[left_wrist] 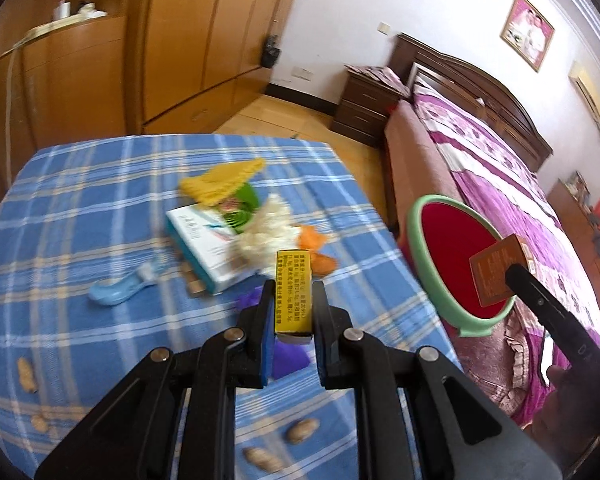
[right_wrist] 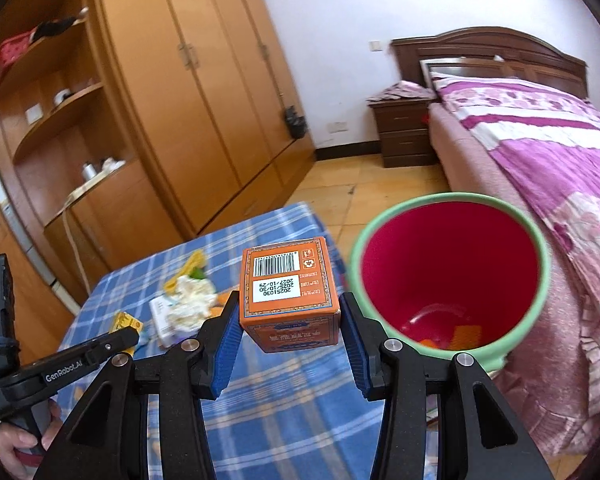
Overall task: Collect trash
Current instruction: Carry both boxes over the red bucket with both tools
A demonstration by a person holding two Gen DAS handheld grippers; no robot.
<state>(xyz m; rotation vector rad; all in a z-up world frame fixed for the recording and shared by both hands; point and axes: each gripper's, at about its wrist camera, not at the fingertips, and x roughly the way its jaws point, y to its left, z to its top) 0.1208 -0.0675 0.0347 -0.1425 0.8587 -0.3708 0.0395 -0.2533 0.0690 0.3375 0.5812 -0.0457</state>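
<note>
Both tools are matte black plastic. The left gripper [left_wrist: 293,300] has a linkage of four angled arms, each pinned with a round silver rivet, and its fingers [left_wrist: 265,312] carry blue ribbed pads. The right gripper [right_wrist: 290,334] is built alike, with the same silver rivets and blue ribbed pads. White "GenRobot.AI" lettering runs along the left gripper's side, above smaller white print.

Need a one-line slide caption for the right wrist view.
Right gripper holds an orange box beside the red, green-rimmed bin, above the blue plaid table.
</note>
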